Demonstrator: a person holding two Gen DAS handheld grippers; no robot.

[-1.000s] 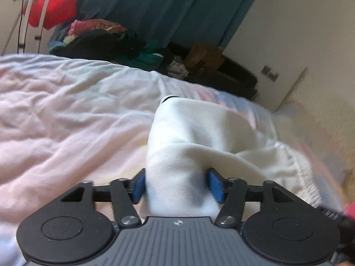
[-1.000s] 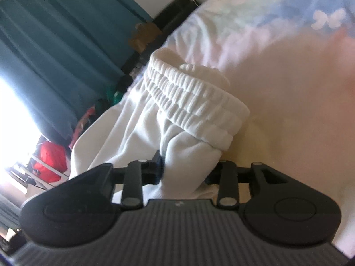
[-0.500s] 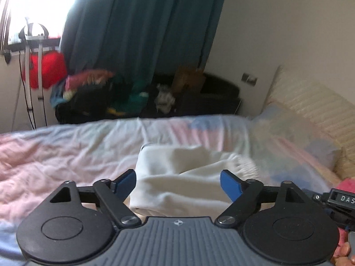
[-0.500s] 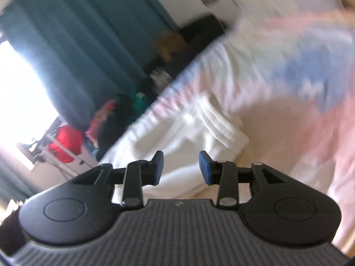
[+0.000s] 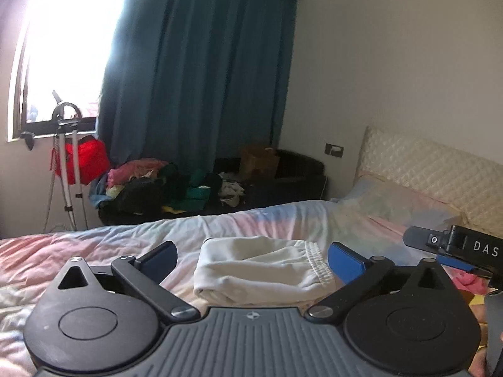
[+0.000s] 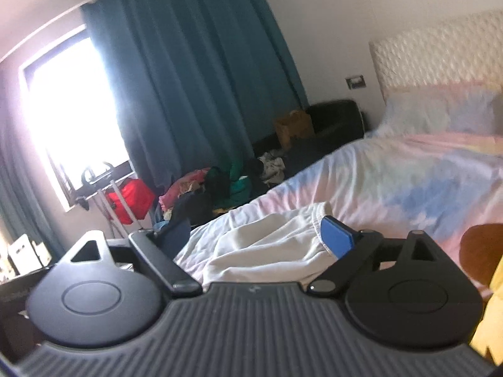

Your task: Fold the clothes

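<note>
A white garment with a ribbed elastic waistband lies folded (image 5: 261, 270) on the pastel bed cover (image 5: 94, 245). It also shows in the right wrist view (image 6: 267, 245). My left gripper (image 5: 253, 256) is open and empty, raised above and behind the garment. My right gripper (image 6: 257, 234) is open and empty too, held back from the garment. The right gripper's body shows at the right edge of the left wrist view (image 5: 456, 246).
A pile of mixed clothes (image 5: 157, 185) lies on a dark couch beyond the bed, under a teal curtain (image 5: 195, 72). A tripod (image 5: 66, 163) and red bag stand by the window. Pillow and quilted headboard (image 5: 433, 169) are at the right. A brown box (image 6: 294, 127) sits on the couch.
Both grippers have let go of the white garment, opened wide and pulled up and back. The garment now rests folded on the bed.
</note>
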